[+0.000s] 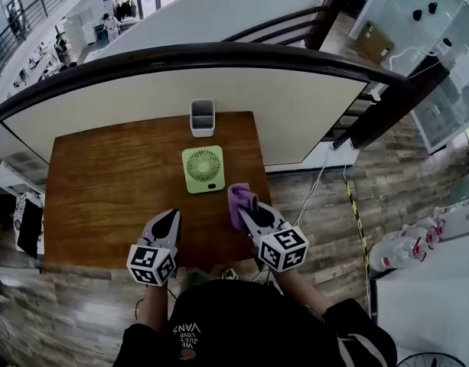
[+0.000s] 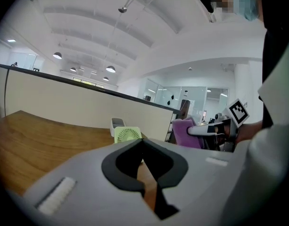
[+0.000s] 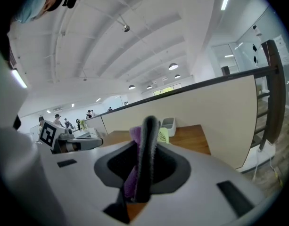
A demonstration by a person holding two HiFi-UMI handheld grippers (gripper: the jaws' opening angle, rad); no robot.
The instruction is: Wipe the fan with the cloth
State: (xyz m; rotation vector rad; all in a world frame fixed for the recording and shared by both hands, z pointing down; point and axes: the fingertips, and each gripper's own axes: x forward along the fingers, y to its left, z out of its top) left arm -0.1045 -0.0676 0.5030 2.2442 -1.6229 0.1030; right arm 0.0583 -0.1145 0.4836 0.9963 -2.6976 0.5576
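Closest is the person's black top, at 6 o'clock in the head view. Just past it are the two hand-held grippers, side by side. The left hand-held gripper has its jaws pressed together with nothing between them. The right hand-held gripper is clamped on a purple cloth, which sticks up out of the jaws. Both are over the near edge of the brown table. The green fan is on the table, at 11 o'clock from the cloth, near it but not touching. Its round grille faces the person. A white box sits at 12 o'clock from the fan, by the far edge.
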